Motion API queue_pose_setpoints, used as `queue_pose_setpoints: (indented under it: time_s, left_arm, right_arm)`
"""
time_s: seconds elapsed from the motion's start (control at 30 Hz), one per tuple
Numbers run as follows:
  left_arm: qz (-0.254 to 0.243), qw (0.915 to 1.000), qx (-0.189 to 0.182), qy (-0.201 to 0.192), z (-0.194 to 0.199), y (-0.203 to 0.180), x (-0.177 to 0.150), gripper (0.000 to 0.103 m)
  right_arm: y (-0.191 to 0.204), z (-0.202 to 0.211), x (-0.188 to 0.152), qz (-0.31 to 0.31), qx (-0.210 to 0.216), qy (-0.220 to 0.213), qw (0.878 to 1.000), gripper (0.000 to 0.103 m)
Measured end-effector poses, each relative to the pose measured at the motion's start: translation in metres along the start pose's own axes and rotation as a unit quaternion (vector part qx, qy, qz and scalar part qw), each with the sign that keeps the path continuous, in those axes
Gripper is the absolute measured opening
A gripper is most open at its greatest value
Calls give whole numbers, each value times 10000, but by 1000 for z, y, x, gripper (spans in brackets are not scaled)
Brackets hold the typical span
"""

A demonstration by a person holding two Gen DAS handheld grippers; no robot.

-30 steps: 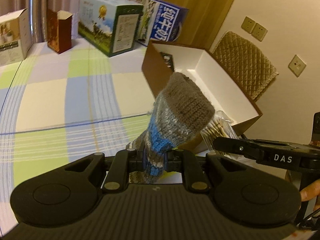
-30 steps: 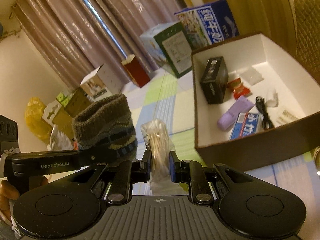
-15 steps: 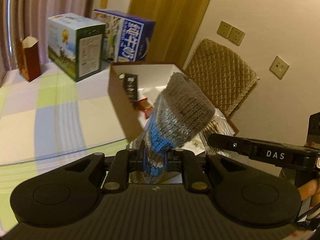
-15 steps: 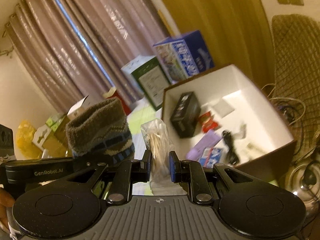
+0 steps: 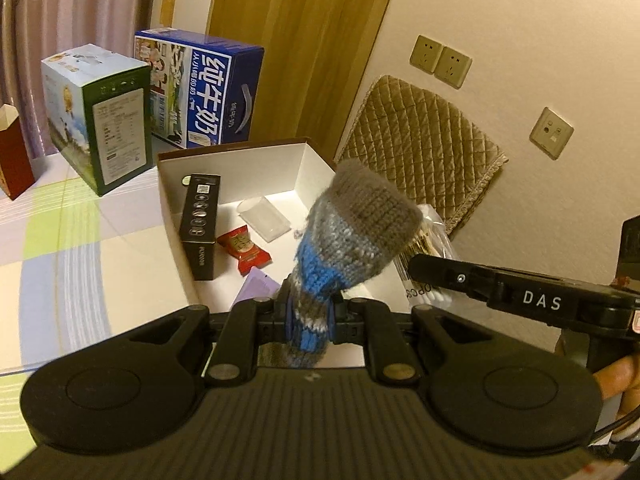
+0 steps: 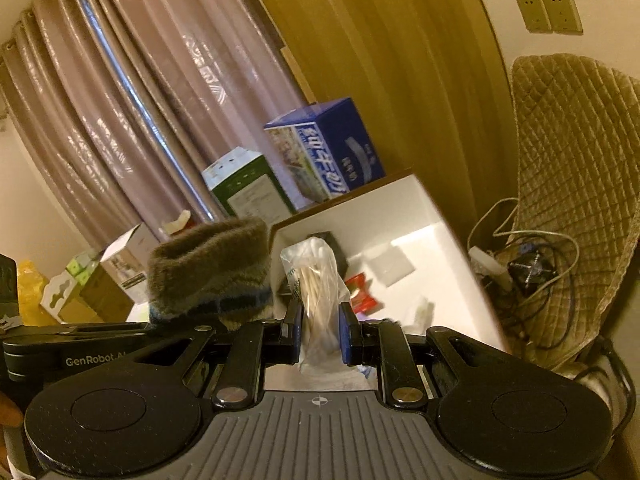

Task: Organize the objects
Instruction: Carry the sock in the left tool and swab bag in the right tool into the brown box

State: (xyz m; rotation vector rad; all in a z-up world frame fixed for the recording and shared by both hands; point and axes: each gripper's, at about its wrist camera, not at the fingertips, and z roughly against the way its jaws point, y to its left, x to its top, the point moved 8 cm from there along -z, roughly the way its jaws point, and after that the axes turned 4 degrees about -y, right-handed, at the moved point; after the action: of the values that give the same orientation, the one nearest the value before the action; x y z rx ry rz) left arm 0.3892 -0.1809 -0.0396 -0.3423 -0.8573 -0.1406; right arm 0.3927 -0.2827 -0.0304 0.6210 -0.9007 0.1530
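Note:
My left gripper point(image 5: 310, 314) is shut on a knitted grey and blue sock point(image 5: 352, 232), which stands up over the open white-lined box point(image 5: 240, 160). My right gripper point(image 6: 320, 330) is shut on a clear bag of cotton swabs point(image 6: 316, 280), also held above the box point(image 6: 420, 208). In the left wrist view the swab bag point(image 5: 424, 248) and the right gripper's side bar sit just right of the sock. In the right wrist view the sock point(image 6: 208, 268) shows at left. Inside the box lie a black carton point(image 5: 200, 224), a red sachet point(image 5: 246, 248), a clear packet point(image 5: 264, 218) and a purple item point(image 5: 254, 288).
A blue milk carton point(image 5: 204, 88), a green and white carton point(image 5: 96, 116) and a red paper bag point(image 5: 12, 156) stand on the checked tablecloth point(image 5: 80, 248) behind the box. A quilted chair point(image 5: 416, 148) and cables point(image 6: 528, 264) sit to the right, by the wall.
Both grippers have carried the sock and the swab bag rightward and slightly up, from beside the box to over it. The box's contents now show in the left wrist view.

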Motion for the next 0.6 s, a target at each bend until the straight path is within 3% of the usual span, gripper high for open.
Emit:
queue_pose_setpoints:
  time_s: [0.6]
  left_arm:
    - [207,9966,545,579,-106,23,22,12]
  right_arm:
    - [-46,-78,9,-84,-185,446,9988,15]
